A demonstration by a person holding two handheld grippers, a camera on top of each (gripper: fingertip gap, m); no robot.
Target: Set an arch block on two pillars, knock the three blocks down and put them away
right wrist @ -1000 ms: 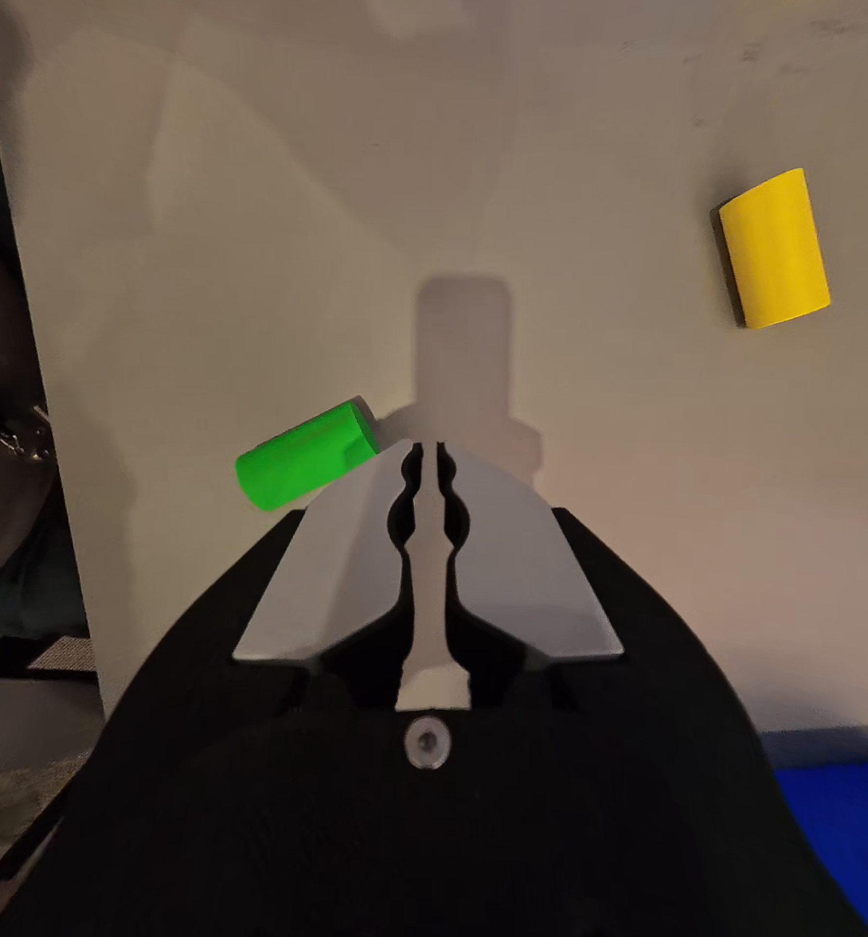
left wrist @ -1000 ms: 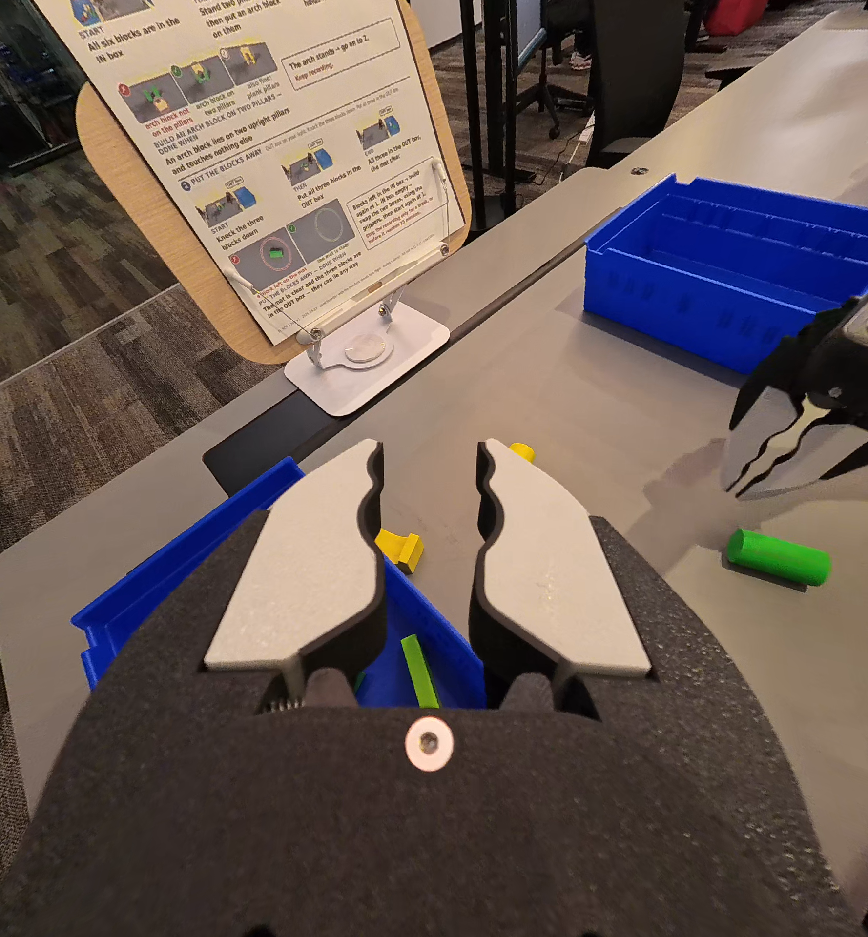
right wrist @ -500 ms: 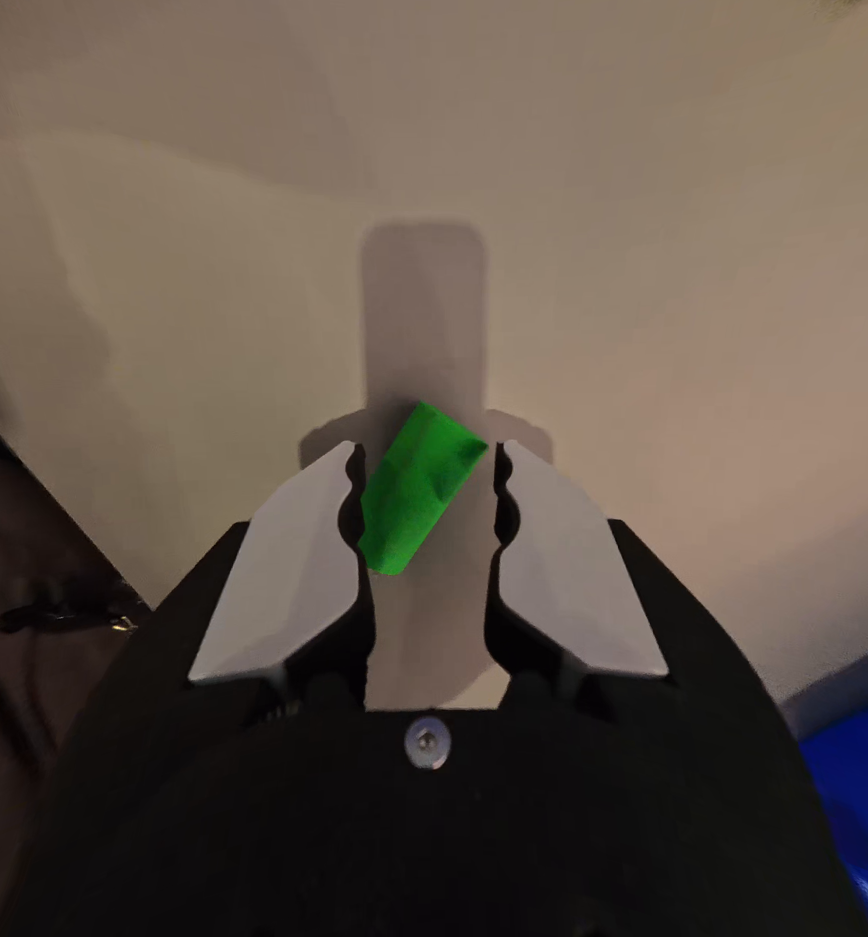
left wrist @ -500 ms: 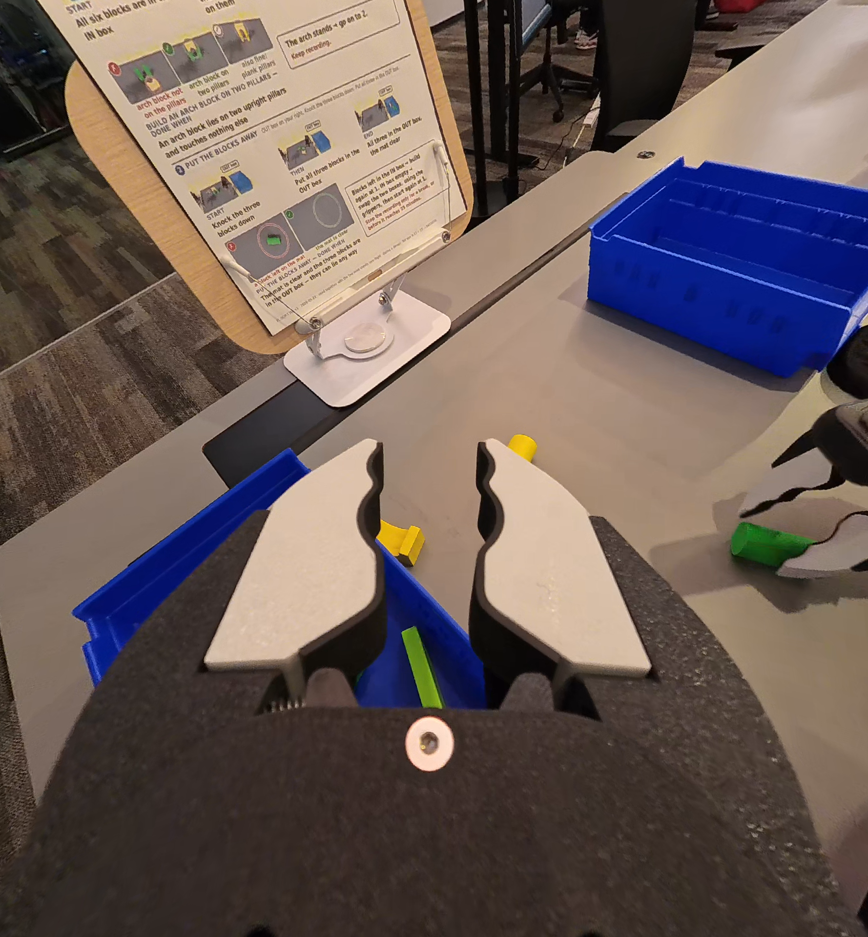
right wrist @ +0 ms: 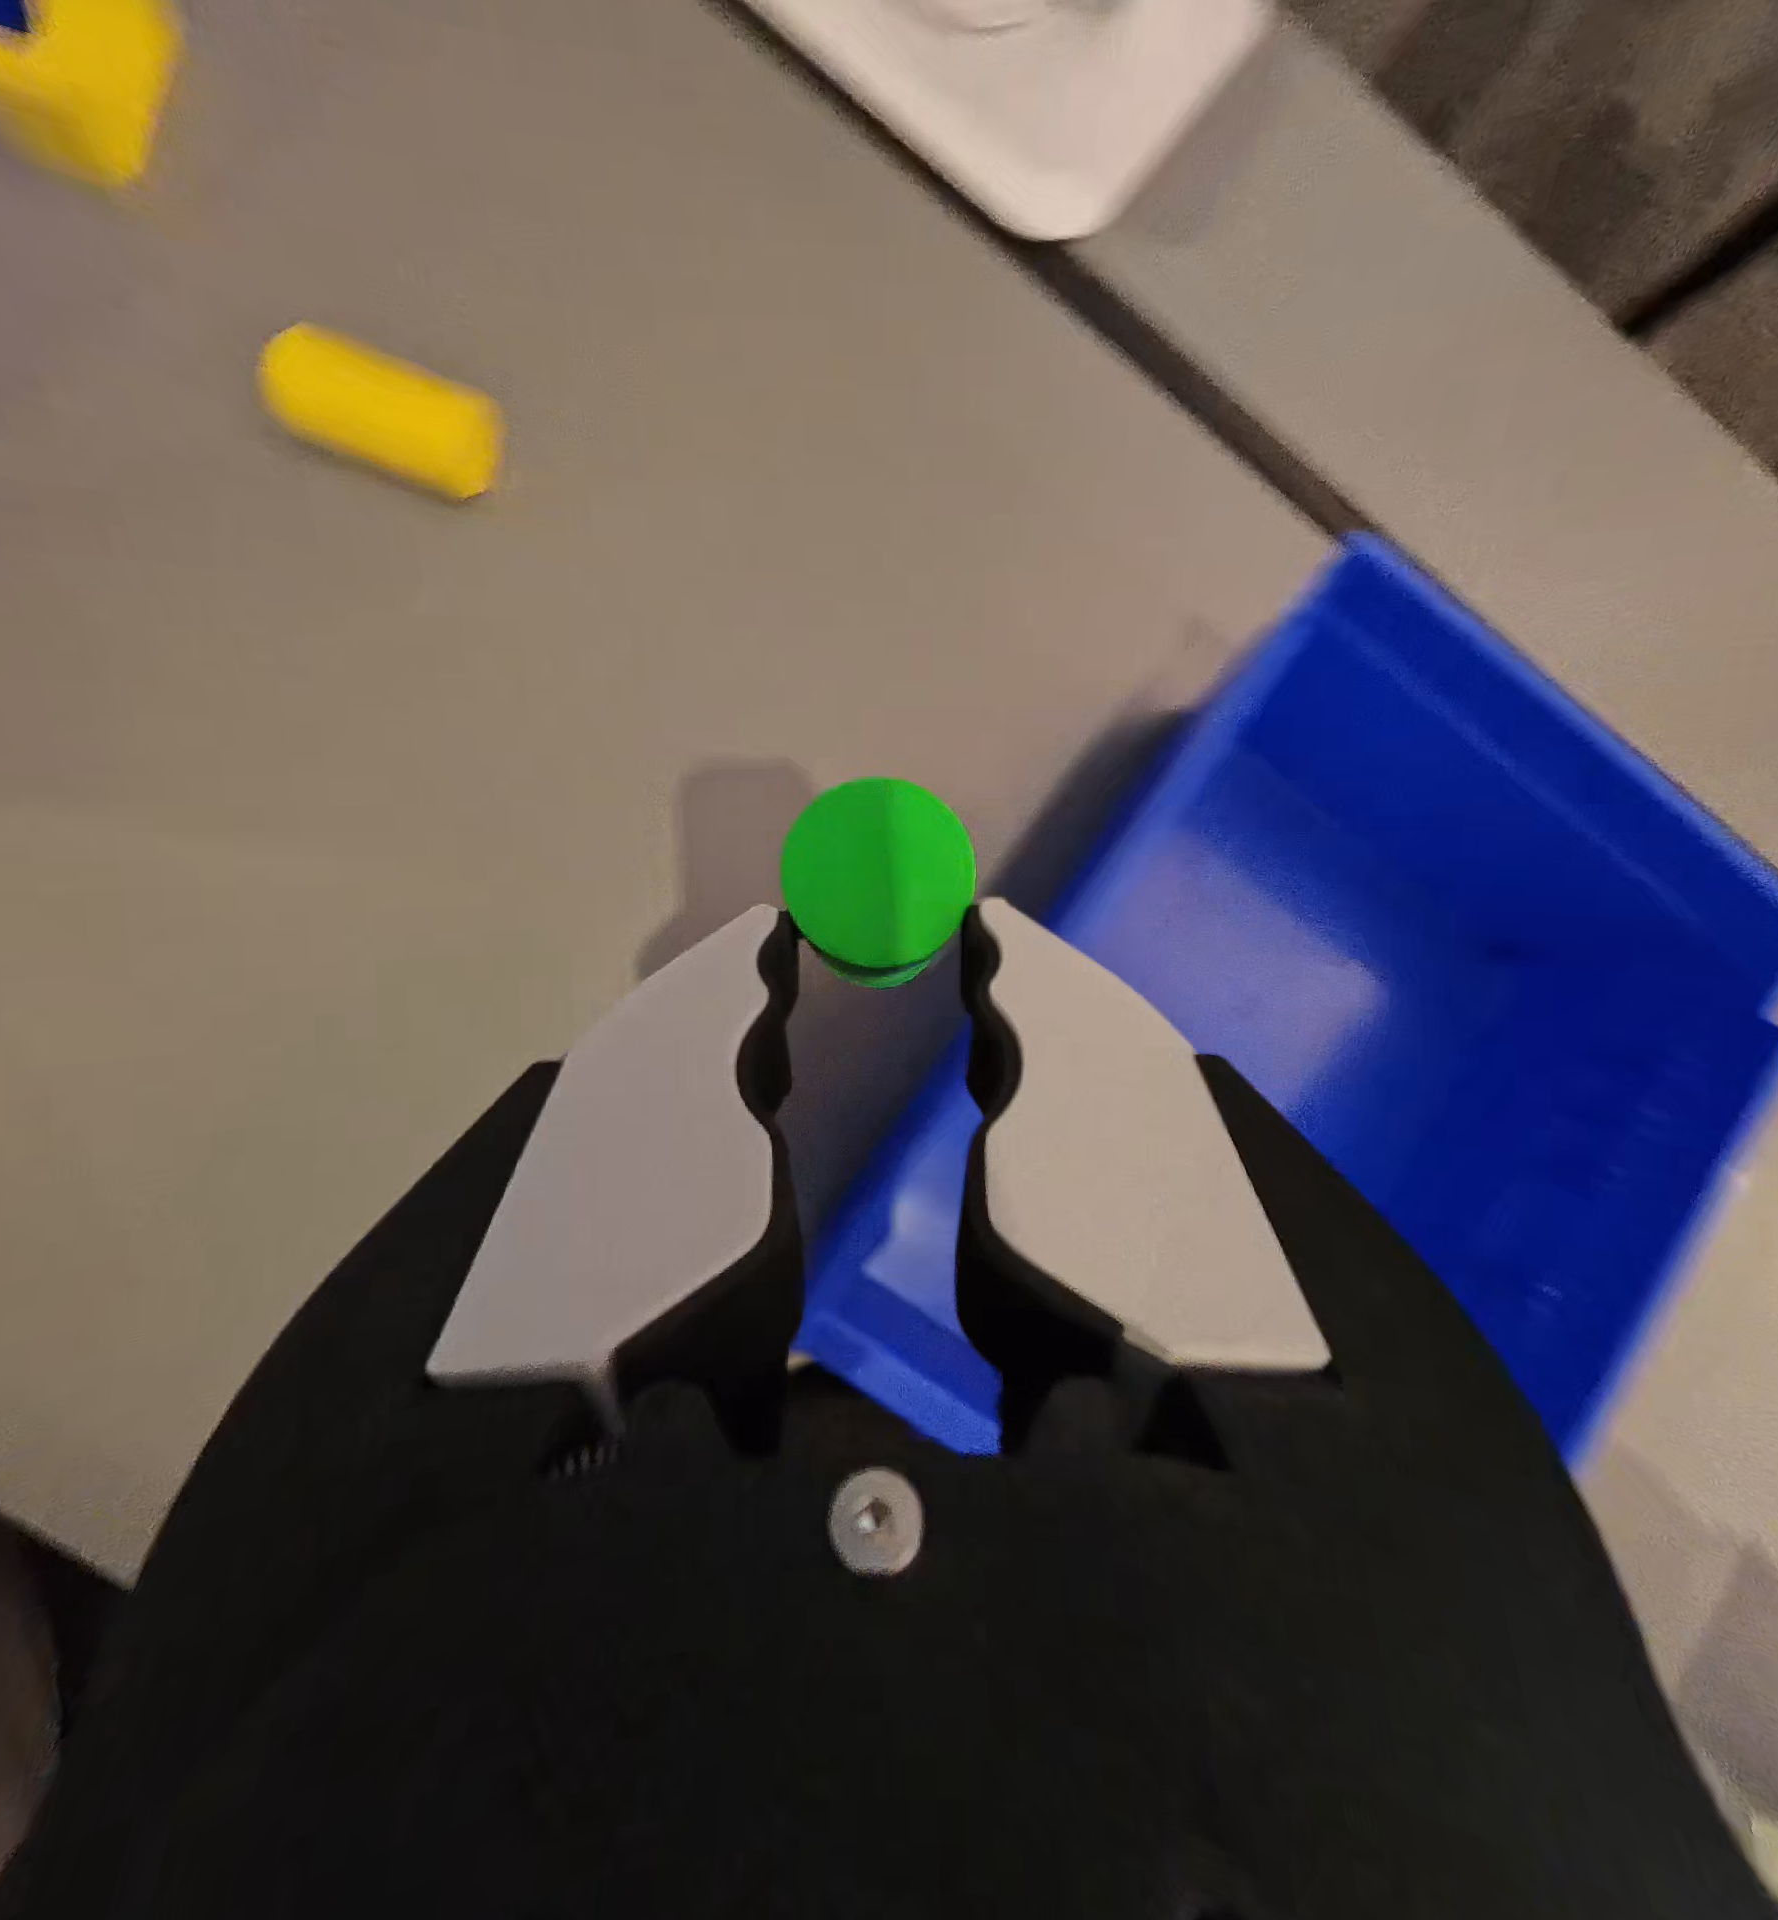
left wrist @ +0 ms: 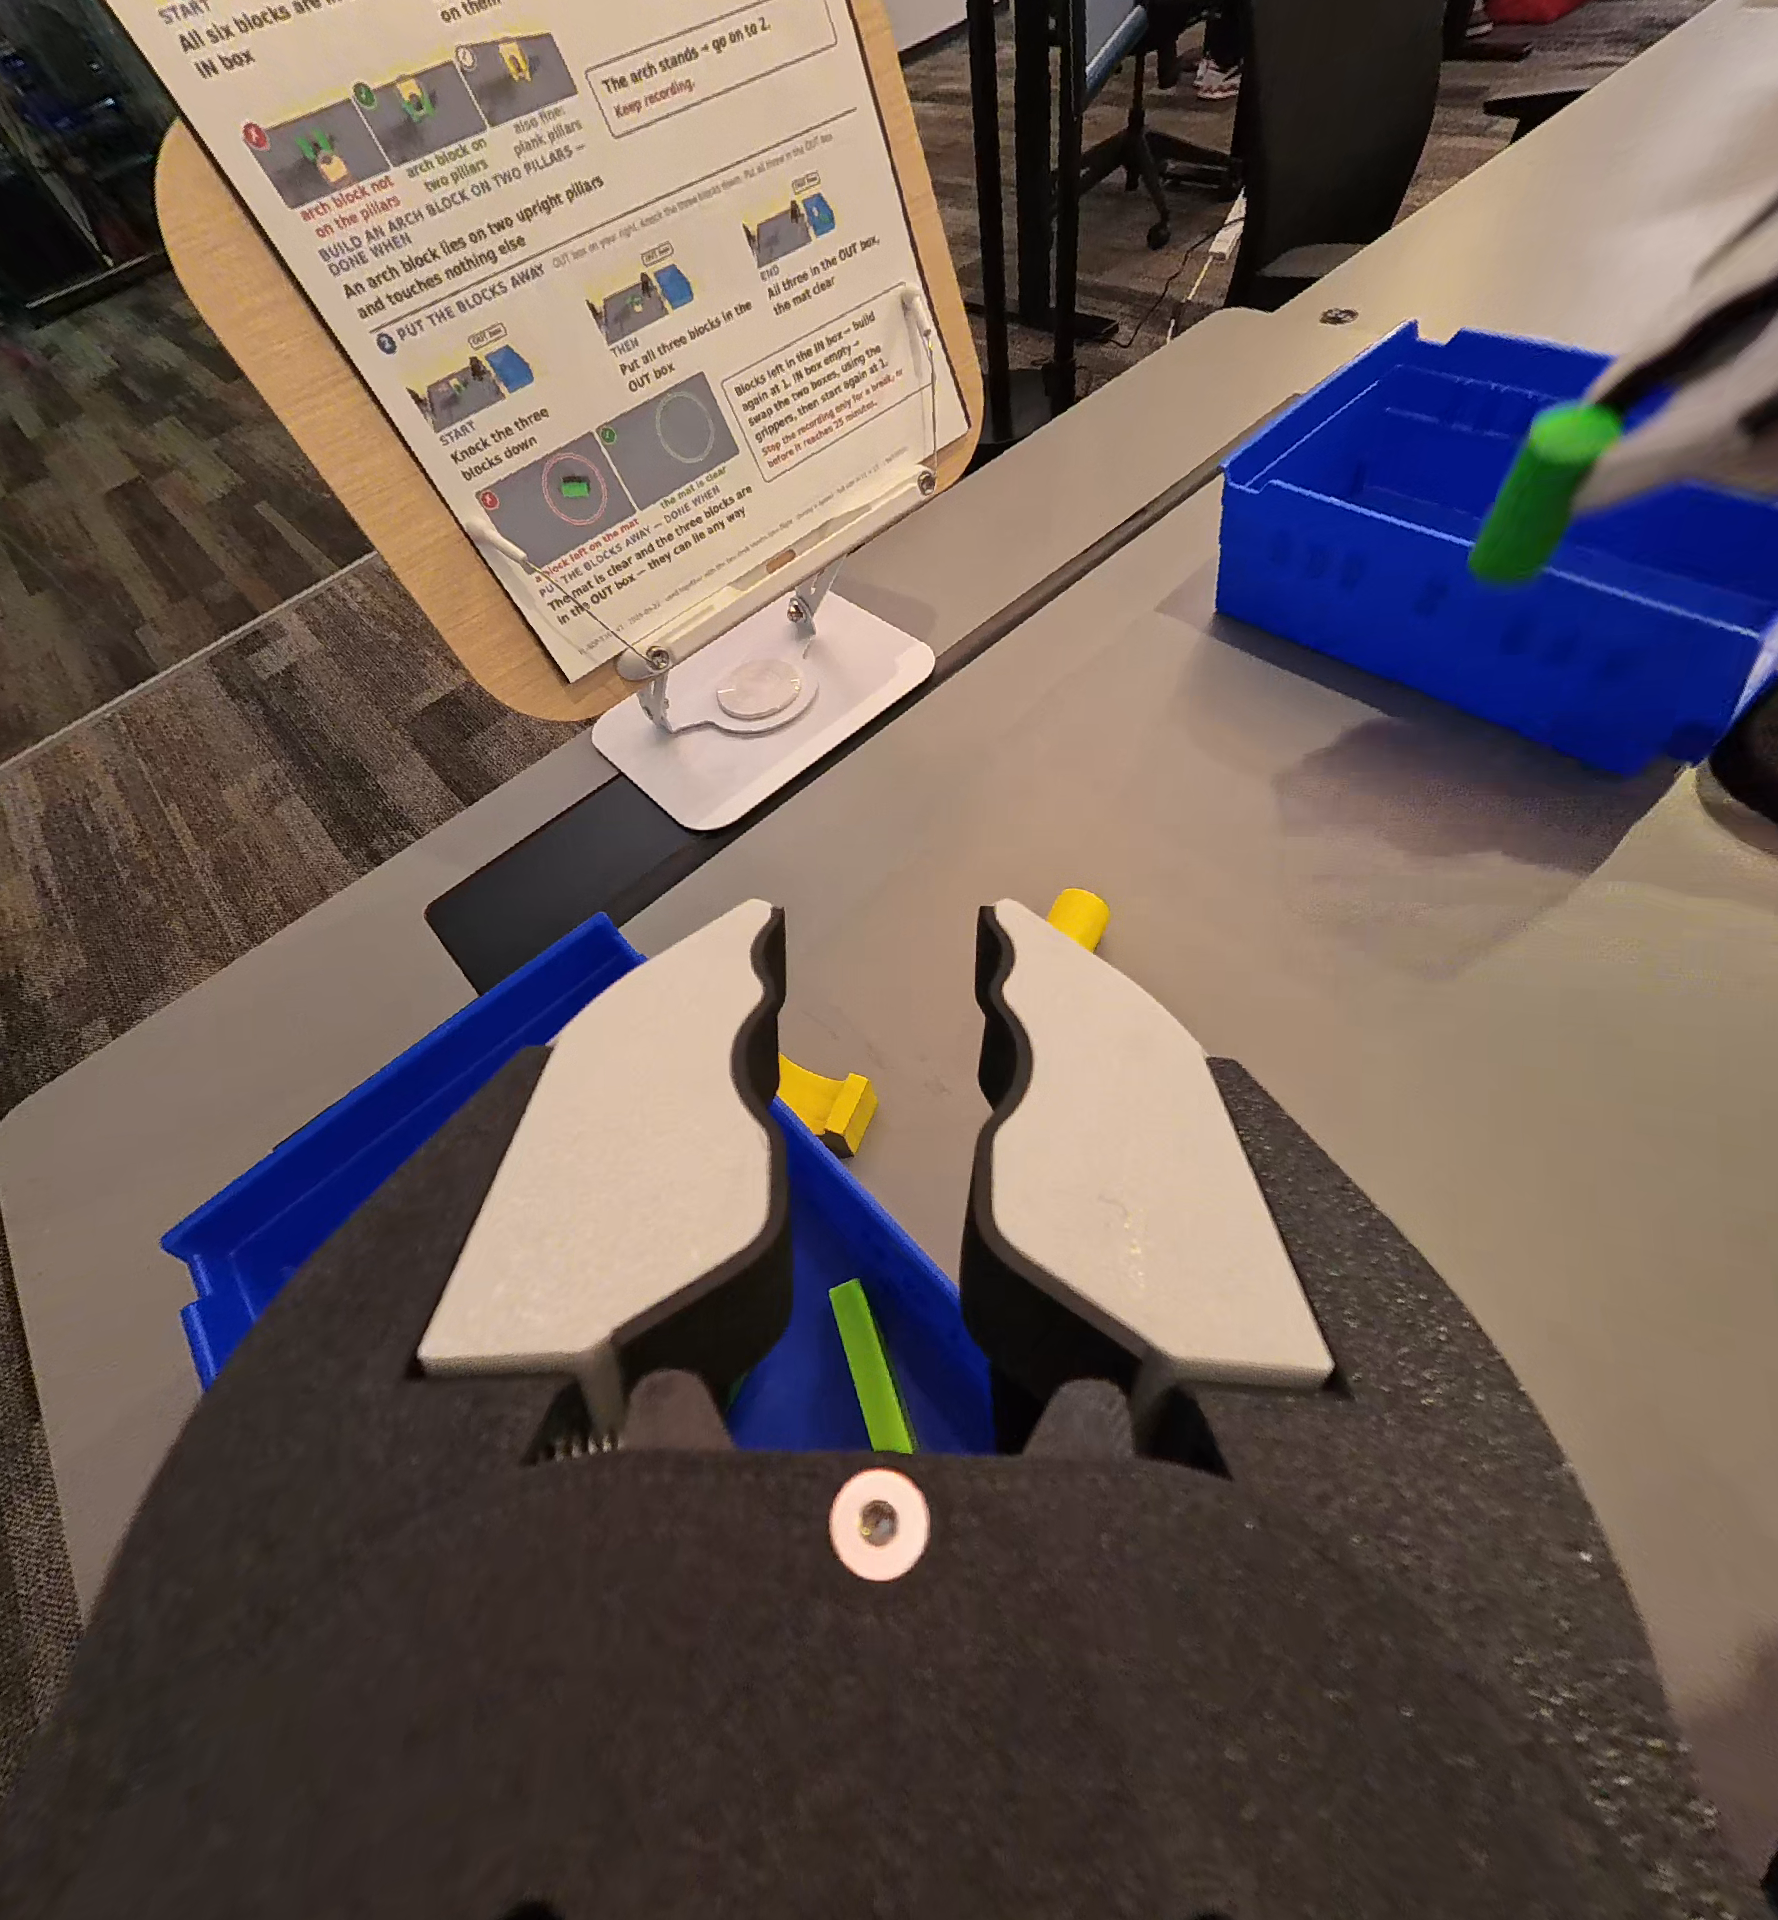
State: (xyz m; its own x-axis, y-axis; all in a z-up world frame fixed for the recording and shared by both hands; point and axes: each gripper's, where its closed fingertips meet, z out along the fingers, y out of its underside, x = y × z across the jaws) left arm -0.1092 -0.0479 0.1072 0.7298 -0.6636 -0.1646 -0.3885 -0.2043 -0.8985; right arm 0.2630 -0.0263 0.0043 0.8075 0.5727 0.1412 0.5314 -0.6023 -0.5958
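Right wrist view: right tongs (right wrist: pixel 877 914) clamped at their tips on green cylinder pillar (right wrist: pixel 877 871), carried clear of the bench (right wrist: pixel 552 665), beside the empty blue bin (right wrist: pixel 1467 935). Advice: centre over the bin, lower, then release. Left tongs (left wrist: pixel 880 925) apart, idle above the other blue bin (left wrist: pixel 397 1101).

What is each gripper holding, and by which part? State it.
The right gripper pinches the green cylinder across its round side near one end, at its fingertips. The left gripper is open and holds nothing.
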